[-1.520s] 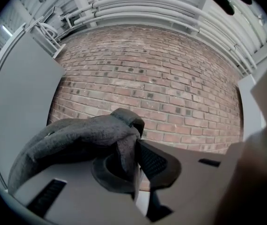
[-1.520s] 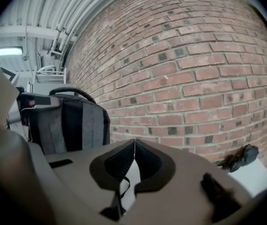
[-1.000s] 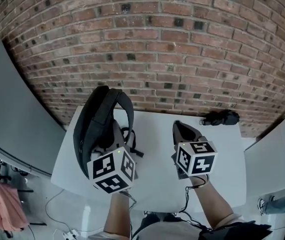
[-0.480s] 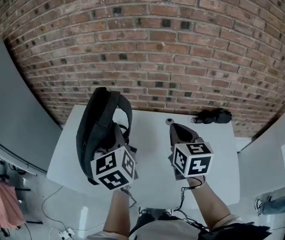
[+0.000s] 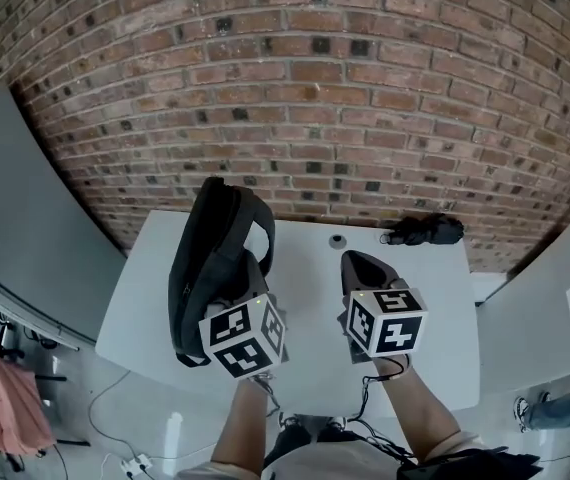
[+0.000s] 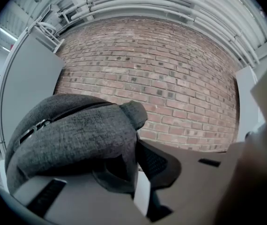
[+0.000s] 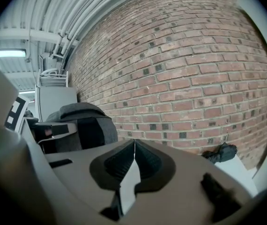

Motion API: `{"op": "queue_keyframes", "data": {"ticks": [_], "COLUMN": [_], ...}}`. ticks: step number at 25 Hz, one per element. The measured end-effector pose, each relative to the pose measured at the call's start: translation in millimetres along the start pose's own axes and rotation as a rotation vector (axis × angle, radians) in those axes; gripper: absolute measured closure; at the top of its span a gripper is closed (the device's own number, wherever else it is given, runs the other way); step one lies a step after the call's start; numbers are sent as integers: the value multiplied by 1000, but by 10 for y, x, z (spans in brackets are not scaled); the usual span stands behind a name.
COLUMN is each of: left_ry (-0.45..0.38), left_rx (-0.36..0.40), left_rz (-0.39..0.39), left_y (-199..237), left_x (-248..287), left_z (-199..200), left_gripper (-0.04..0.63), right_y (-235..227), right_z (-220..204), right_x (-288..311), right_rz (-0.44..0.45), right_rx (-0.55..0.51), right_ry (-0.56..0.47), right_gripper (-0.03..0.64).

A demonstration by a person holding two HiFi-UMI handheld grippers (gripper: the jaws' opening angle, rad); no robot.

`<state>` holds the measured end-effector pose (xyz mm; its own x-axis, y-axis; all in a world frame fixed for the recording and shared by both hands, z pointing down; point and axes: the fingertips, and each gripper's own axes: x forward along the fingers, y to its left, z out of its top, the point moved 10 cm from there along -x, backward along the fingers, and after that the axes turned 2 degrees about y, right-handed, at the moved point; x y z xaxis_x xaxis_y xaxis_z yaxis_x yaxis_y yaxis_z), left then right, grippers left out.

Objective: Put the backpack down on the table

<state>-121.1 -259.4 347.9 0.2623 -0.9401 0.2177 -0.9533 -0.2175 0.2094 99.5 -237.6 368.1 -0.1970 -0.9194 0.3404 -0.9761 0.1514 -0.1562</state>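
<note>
A dark grey backpack [image 5: 215, 268] stands upright over the left side of the white table [image 5: 305, 268]. In the left gripper view its fabric [image 6: 72, 135] fills the left half. My left gripper [image 6: 136, 146] is shut on a piece of the backpack near its top. Whether the bag's bottom rests on the table I cannot tell. My right gripper [image 5: 361, 265] hovers over the table's middle right, jaws shut tip to tip [image 7: 134, 142] with nothing between them.
A black bundled object [image 5: 425, 231] lies at the table's back right corner, with a small round thing [image 5: 338, 239] near the back edge. A brick wall [image 5: 315, 88] runs close behind the table. At the left stands a grey panel [image 5: 25, 218].
The left gripper and the backpack have moved to the right, further in over the table, and a little lower. The right gripper has shifted slightly and stays shut.
</note>
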Motion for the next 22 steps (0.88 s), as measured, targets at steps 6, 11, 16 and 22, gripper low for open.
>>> {"op": "queue_keyframes", "data": {"ticks": [6,11,16,22], "left_ry": [9,26,45,89], "left_rx": [17,23,28,55], "left_rz": [-1,-14,-25,-45], "left_y": [-143,-240,-323,-501], "left_x": [-8,-29,-36,9], "left_z": [-133,-216,-294,-421], "left_gripper": [558,558,558,558], "right_y": [-137,-226,-299,-421], "right_z": [-105,-148,-209,-307], "right_x": [-95,-183,-244,-296], "right_rz": [-15,-31,-45,-65], "right_rx": [15,28,36,66], "right_ry": [8,7,14,22], "right_gripper": [586,586,586,586]}}
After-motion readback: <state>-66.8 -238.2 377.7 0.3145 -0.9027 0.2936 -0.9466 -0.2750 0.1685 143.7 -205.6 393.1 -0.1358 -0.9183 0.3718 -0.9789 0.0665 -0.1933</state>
